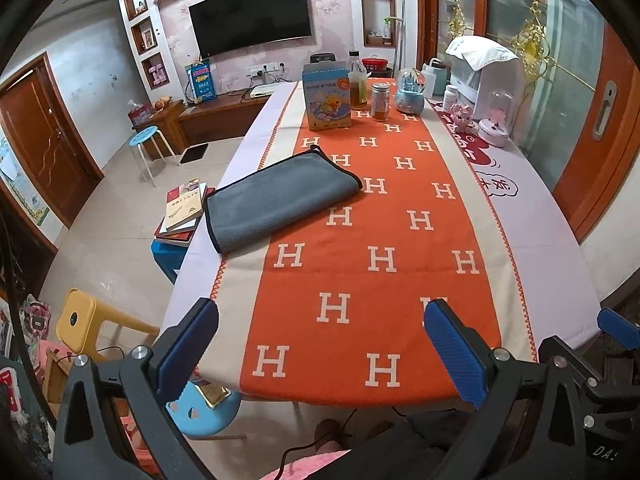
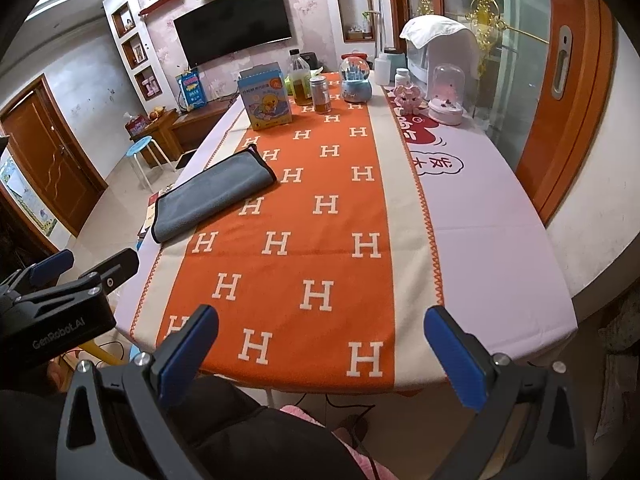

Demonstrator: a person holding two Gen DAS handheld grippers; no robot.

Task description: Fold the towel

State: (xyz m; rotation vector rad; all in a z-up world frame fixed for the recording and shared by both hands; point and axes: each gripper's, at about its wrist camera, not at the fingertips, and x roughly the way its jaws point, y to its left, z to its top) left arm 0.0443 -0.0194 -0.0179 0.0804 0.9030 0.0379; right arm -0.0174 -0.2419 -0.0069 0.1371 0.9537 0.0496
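A grey towel with dark trim lies folded into a long rectangle along the left edge of the surface, its near end almost at that edge and its far end reaching onto the orange runner patterned with white H letters. The left gripper hangs over the near edge of the surface with its blue-padded jaws spread wide and nothing between them, well apart from the towel. The runner covers the middle of the surface from the near edge to the far one. At the far edge, on the runner, stand a blue box with a yellow duck, a bottle of amber liquid, a small brown jar and a blue snow globe, close together in a row. The right gripper also hangs at the near edge, jaws wide and empty, far from the towel. In the far right corner sit a pink toy, a small pink glass dome and a white appliance with a white cloth draped over its top.
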